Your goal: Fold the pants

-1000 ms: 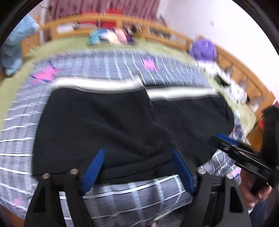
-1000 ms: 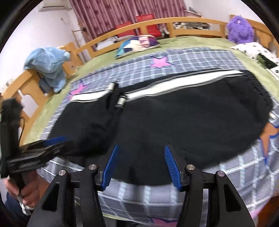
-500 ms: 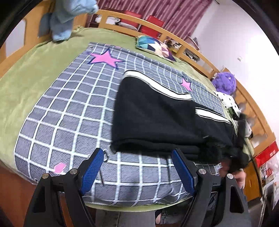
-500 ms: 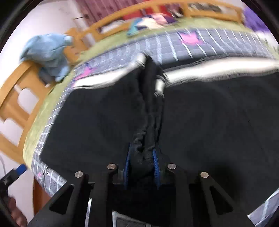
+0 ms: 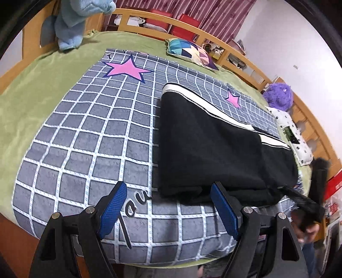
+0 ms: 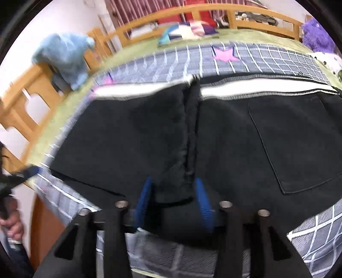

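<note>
Black pants point(image 5: 213, 154) with a white side stripe lie flat on the grey checked blanket point(image 5: 89, 136), folded over on themselves near the blanket's front edge. A stitched back pocket point(image 6: 295, 145) faces up; a bunched ridge runs down the middle.

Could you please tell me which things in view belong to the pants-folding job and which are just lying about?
For the job:
black pants
left hand-held gripper, open
right hand-held gripper, around a bunched pants edge

Lying about:
checked blanket
patchwork cushion
light blue cloth
purple plush toy
</note>
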Motion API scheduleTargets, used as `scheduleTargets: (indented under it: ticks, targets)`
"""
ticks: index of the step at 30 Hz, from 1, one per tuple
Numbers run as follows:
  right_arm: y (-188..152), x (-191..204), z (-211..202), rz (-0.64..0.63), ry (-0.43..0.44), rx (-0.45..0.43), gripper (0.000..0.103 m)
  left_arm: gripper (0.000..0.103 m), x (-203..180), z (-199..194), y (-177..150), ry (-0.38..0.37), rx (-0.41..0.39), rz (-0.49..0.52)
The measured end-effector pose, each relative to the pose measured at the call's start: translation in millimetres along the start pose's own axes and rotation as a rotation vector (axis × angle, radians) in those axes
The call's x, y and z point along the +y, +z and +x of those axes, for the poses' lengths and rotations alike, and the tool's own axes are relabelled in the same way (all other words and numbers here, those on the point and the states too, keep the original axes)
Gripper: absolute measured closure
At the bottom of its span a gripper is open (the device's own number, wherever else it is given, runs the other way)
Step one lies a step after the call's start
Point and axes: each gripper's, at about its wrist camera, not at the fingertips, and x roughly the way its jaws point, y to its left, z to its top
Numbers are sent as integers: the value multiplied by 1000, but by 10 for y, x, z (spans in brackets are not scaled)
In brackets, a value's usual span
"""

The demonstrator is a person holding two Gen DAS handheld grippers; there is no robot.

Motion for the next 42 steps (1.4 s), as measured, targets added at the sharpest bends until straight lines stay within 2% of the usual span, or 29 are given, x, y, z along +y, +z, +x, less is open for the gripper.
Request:
scheduleTargets:
  ticks: [1, 3, 9, 14, 17, 20, 21, 22, 24, 25, 27, 28, 30, 32, 33, 34, 35, 36, 37, 38, 40, 42]
  targets:
    - [2, 3, -45, 19, 32, -16, 46, 24, 10, 1, 5, 0, 2, -9]
    - [-21, -9, -52, 60, 85, -14, 43, 24, 50, 7, -1, -14, 8, -30]
    - [-71, -51, 267, 186, 76, 31, 34, 24, 89, 37, -50, -27, 32, -54]
    - [-137, -132, 107, 221, 87, 53, 35, 24, 139, -49, -129, -34, 15, -57]
    - [-286, -98, 1, 185, 91, 60, 37, 24, 114, 9, -131, -25, 24, -45]
    - [-305, 6, 43, 150, 106, 39, 46, 24, 95, 79, -113, -48, 43, -67]
    - [-265, 27, 121, 157, 117, 42, 58, 24, 90, 86, -108, -57, 48, -73]
    - [-251, 34, 217, 171, 128, 47, 74, 24, 83, 77, -105, -64, 48, -76]
    - [-173, 84, 432, 167, 88, 75, 87, 24, 71, 34, -106, -56, 36, -63]
    - [-135, 127, 417, 139, 80, 65, 88, 24, 78, -9, -109, -39, 25, -50]
    - [-1, 252, 107, 45, 57, -42, 89, 24, 113, -75, -120, -13, 9, -36]
    - [50, 267, -131, 24, 62, -128, 89, 24, 144, -102, -129, -3, 3, -35]
    - [131, 202, -480, 16, 26, -220, 89, 24, 212, -116, -149, 2, 5, -53]
    - [153, 86, -494, 0, -56, -207, 89, 24, 254, -86, -160, -12, 13, -81]
    - [123, -15, -354, 3, -96, -149, 88, 24, 261, -64, -164, -19, 17, -91]
    - [79, -92, -206, 12, -96, -81, 87, 24, 255, -32, -167, -26, 22, -97]
    - [-20, -180, 44, 28, -80, 27, 87, 24, 235, 1, -168, -30, 28, -94]
    - [-116, -215, 184, 31, -87, 75, 85, 24, 219, 29, -166, -29, 34, -88]
    - [-169, -218, 211, 15, -98, 70, 85, 24, 179, 50, -165, -26, 41, -74]
    - [-220, -180, 148, -30, -110, 23, 82, 24, 157, 54, -161, -26, 44, -64]
    - [-224, -178, 18, -48, -108, 19, 68, 24, 101, 43, -153, -27, 41, -39]
    - [-166, -209, -166, -16, -75, -25, 68, 24, 78, 31, -127, -23, 36, -27]
